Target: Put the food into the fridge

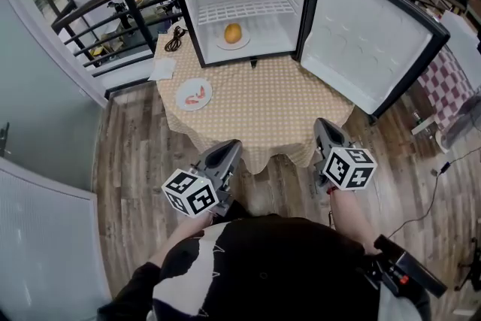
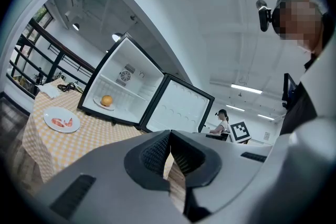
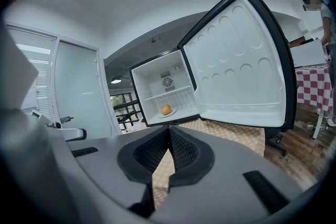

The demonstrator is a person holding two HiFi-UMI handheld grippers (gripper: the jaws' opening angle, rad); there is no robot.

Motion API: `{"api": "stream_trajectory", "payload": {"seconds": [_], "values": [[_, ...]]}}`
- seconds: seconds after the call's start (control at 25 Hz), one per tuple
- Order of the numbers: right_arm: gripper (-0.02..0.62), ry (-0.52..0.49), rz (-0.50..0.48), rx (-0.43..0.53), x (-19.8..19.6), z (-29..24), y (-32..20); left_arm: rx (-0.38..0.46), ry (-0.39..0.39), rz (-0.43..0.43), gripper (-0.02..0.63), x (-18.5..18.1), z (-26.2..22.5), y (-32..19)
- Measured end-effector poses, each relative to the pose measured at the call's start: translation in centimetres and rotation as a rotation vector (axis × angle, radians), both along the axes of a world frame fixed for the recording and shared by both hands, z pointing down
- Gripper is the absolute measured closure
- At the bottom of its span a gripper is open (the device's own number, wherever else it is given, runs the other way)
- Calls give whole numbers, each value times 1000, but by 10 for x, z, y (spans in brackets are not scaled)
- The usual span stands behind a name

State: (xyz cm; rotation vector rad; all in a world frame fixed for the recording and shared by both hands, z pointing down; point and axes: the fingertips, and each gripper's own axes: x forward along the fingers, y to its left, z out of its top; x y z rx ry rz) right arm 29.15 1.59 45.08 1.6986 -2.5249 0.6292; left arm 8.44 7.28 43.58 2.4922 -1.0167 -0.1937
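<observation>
The person is standing back from the counter point(image 1: 285, 116), holding the left tool point(image 1: 228, 149) and the right tool point(image 1: 325, 125) over the floor just off its near edge. Both tools are keeping their jaws pressed together at the tips, gripping nothing. The fridge point(image 1: 197, 4) is sitting at the far end of the counter with its door point(image 1: 368, 37) swinging wide to the right. An orange point(image 1: 233, 33) is resting on a small dish inside, under the wire shelf. A plate point(image 1: 194, 95) carrying red bits of food is lying on the counter, left of the fridge opening, well apart from both tools.
</observation>
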Motion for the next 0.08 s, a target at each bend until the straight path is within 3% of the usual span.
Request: {"api": "stream_trajectory", "payload": {"seconds": [0.08], "values": [[578, 1, 3, 0, 0, 5, 7, 0, 0, 6, 594, 0, 5, 6]]}}
